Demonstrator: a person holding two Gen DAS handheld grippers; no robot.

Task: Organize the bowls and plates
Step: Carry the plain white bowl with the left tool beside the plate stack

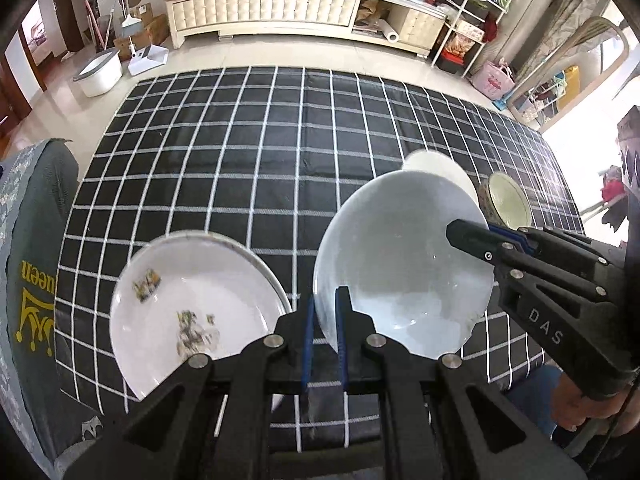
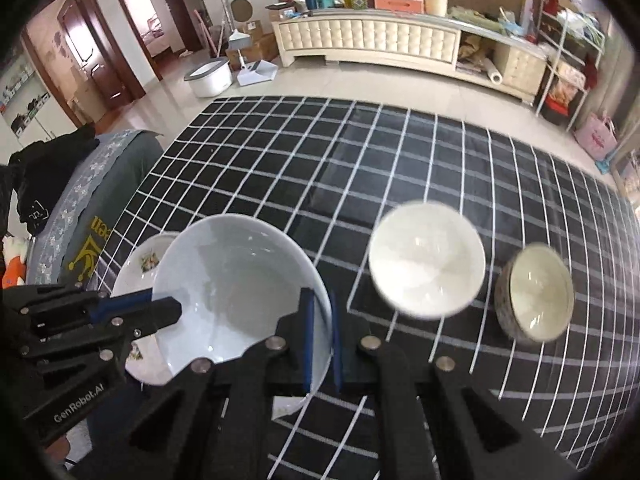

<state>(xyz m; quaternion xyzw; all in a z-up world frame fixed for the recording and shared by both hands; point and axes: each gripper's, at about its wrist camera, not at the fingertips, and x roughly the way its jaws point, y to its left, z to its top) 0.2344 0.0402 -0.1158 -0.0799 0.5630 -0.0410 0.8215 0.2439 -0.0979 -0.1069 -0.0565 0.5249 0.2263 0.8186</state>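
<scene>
Both sets of tongs are clamped on the rim of one large pale-blue bowl (image 1: 404,264), carried above the bench (image 1: 248,152) with its black, white-gridded cloth. The left tongs (image 1: 324,336) pinch the bowl's near-left rim edge between blue pads; the right tongs (image 1: 466,236) reach in from the right side and bite the opposite rim. In the right wrist view the right tongs (image 2: 320,340) grip the rim at the bowl's right edge, and the left tongs (image 2: 168,312) come in from the left.

The bowl is round, so it has no long axis; its mouth faces up and is tilted somewhat toward the cameras.

Below and left of it a white floral plate (image 1: 192,304) lies flat on the cloth, partly hidden by the bowl in the right wrist view. To the right stand a white bowl (image 2: 426,258) and, just beside it, a smaller patterned bowl (image 2: 534,292), both upright with mouths up and a narrow gap between them.
</scene>
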